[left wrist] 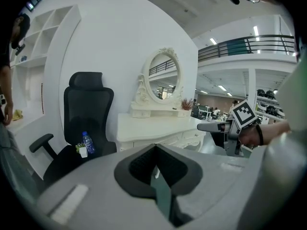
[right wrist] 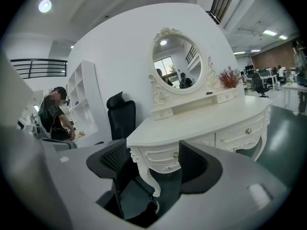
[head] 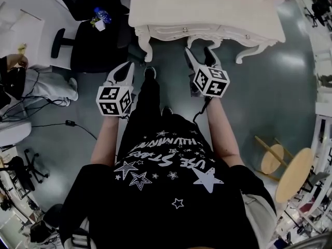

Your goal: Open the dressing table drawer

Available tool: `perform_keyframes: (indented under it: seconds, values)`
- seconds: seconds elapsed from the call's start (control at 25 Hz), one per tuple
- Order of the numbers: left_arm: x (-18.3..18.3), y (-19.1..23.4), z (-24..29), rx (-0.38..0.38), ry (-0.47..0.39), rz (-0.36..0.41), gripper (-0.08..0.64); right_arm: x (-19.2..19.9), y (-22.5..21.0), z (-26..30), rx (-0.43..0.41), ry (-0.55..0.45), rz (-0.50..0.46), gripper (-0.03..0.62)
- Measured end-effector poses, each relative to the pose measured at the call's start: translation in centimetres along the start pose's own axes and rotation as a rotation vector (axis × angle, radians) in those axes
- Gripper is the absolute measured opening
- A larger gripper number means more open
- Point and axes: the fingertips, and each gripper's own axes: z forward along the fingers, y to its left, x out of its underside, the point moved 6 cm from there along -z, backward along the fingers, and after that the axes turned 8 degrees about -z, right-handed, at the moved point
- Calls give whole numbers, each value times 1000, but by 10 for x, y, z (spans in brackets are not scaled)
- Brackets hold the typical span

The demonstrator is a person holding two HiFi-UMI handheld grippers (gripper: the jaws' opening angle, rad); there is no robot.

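Observation:
The white dressing table [head: 207, 7] stands ahead of me, its front drawers shut. A small gold knob [right wrist: 176, 155] marks the left drawer front [right wrist: 165, 157]. My right gripper [right wrist: 153, 157] is open and held short of the table, with that knob showing between its jaws. In the head view the right gripper [head: 199, 53] points at the table's front edge. My left gripper [head: 125, 69] hangs to the left, shut on nothing, its pads [left wrist: 165, 195] pressed together. The right gripper [left wrist: 216, 127] also shows in the left gripper view.
A black office chair [head: 98, 40] with a water bottle [head: 102, 14] on its seat stands left of the table. An oval mirror [right wrist: 177, 63] tops the table. A person [right wrist: 53, 116] stands at far left. A wooden stool [head: 282, 170] is at right.

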Motion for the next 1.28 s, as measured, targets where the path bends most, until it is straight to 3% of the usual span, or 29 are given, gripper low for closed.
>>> perform_keyframes:
  seconds: [0.44,1.28]
  values:
    - [-34,46,91,45,10,-17,2,-26,-30,84,32,44,-13,351]
    - [-123,145,280,134,106,-31,2,-104,-65,327,56,166,-67,296]
